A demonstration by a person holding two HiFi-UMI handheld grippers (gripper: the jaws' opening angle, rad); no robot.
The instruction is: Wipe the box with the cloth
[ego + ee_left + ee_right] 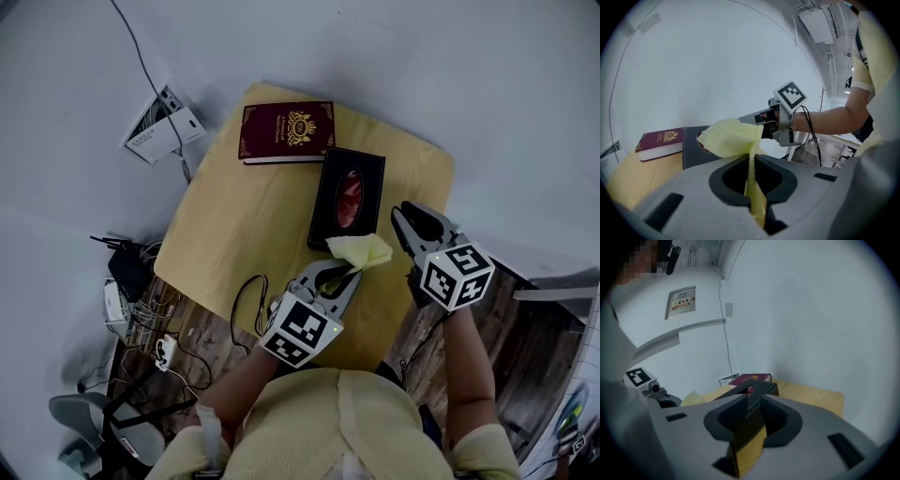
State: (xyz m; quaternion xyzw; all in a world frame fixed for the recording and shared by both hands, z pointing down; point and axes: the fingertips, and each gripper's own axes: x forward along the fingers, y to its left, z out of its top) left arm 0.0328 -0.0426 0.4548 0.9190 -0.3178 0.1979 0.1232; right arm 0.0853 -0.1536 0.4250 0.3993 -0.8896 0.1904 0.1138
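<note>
Left gripper (751,158): fingers (701,180) clenched on the yellow cloth (729,137). The cloth runs as a thin fold between them and fans out past the tips, hanging over the near end of the black box (348,199). The box lies flat on the wooden surface (234,230), just beside a red book (287,131).

Right gripper (401,214): fingers released, only a narrow gap, nothing between them. It hovers just beside the box's near right corner, not touching it.
</note>
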